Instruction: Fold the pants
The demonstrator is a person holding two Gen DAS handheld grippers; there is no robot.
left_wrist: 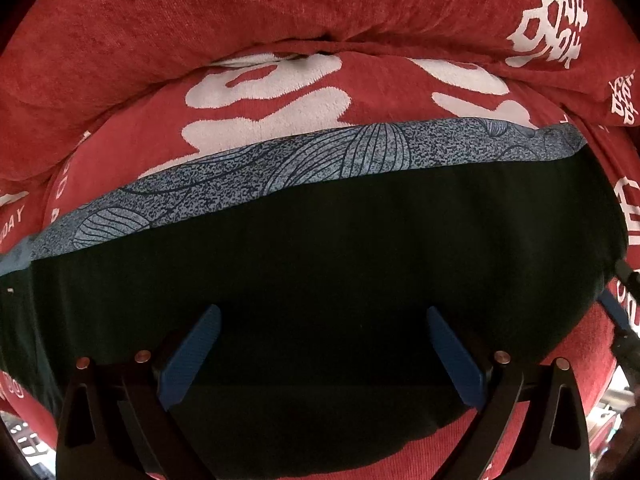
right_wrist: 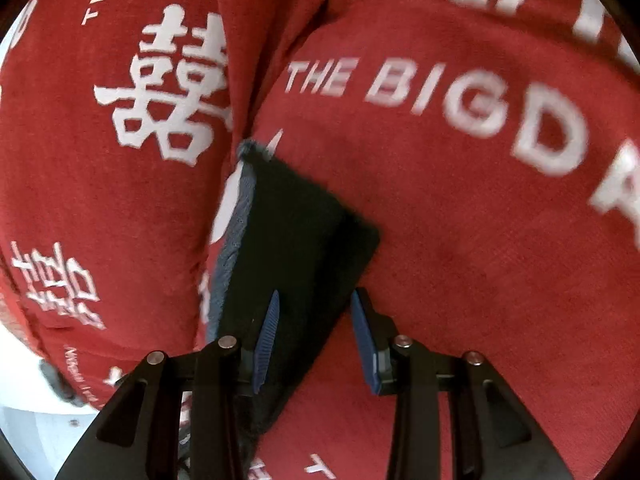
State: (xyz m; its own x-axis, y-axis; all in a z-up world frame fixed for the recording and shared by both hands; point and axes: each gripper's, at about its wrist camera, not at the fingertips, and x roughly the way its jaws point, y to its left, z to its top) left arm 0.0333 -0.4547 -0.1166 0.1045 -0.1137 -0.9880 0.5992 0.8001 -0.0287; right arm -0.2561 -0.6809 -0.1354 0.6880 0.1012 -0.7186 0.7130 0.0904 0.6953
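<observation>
1. Left wrist view: our dark pants [left_wrist: 320,248] lie folded on the red sofa cushion [left_wrist: 280,92], patterned blue band [left_wrist: 280,160] along the far edge; the soft cushion could let the fold slump.
2. Our left gripper [left_wrist: 322,344] hovers wide and empty; closing low could drag layers.
3. Our right gripper [right_wrist: 314,336] straddles the pants' corner [right_wrist: 296,240], jaws parted; a shallow bite could slip.

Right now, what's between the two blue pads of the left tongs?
Only the dark pants, in the left wrist view; the left tongs stand open over them.
</observation>
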